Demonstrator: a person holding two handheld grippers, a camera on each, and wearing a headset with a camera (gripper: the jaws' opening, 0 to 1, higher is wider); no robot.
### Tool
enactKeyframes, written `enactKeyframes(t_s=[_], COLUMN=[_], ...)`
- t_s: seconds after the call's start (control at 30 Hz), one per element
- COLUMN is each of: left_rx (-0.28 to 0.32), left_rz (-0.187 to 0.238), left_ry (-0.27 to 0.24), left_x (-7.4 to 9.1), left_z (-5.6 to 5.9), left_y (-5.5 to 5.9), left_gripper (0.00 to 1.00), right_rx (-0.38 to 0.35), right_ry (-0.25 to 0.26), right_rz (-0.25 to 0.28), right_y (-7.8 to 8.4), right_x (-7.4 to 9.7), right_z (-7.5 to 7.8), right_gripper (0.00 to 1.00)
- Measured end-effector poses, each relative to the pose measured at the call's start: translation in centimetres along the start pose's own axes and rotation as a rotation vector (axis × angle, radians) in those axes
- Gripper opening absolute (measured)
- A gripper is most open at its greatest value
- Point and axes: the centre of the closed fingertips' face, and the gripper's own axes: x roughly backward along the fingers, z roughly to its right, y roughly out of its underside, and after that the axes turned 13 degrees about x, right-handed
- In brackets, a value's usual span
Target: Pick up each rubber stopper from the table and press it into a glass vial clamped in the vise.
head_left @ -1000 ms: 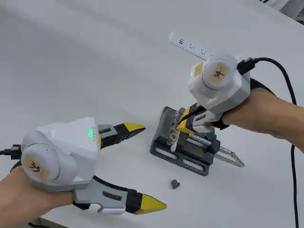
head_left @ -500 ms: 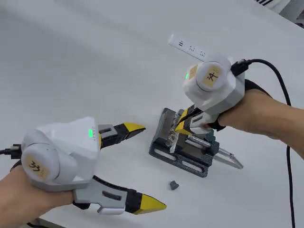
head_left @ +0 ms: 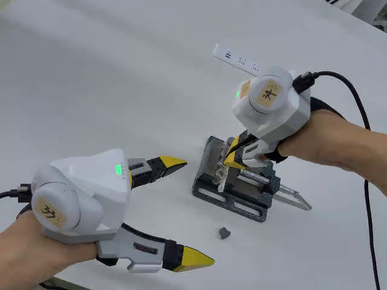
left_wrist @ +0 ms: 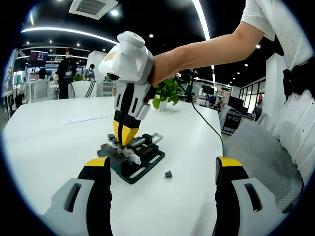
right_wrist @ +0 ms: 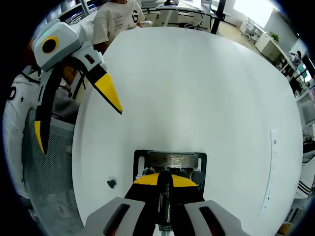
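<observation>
Right tongs (head_left: 232, 159): yellow tips drawn together, pointing down onto the top of the vise (head_left: 239, 192). Tips cover the spot below them; cannot tell whether a stopper sits between or under them. In the right gripper view the tongs (right_wrist: 165, 181) hide the vise (right_wrist: 147, 160) middle.

Vise holds a clear glass vial (head_left: 219, 177), its mouth blocked by the tongs and its contents unreadable. Vise screw handle juts right.

Left tongs (head_left: 188, 211): spread wide, empty, near left, well apart from the vise.

One loose dark rubber stopper (head_left: 224, 232) on the white worktop (head_left: 91, 72), just near of the vise, also seen at (left_wrist: 168, 174) and (right_wrist: 111, 184).

Power strip (head_left: 240, 60) far, partly behind the right gripper.

Since half a second ago: right tongs stay at the vise; stopper unmoved.
</observation>
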Motion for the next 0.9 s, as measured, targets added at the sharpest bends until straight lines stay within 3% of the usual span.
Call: enactKeyframes(t_s=[0.67,0.9], left_rx=[-0.014,-0.017], left_rz=[-0.018,-0.024], left_ry=[-0.016,-0.017], left_x=[0.73,0.91], left_z=[0.21,0.38], left_y=[-0.19,-0.16], left_gripper=[0.87,0.87], right_rx=[-0.057,-0.076], right_ry=[0.049,0.059], right_rz=[0.096,0.115], right_y=[0.01,0.0], right_x=[0.38,0.56], right_z=[0.07,-0.11], right_gripper=[0.02,0.09])
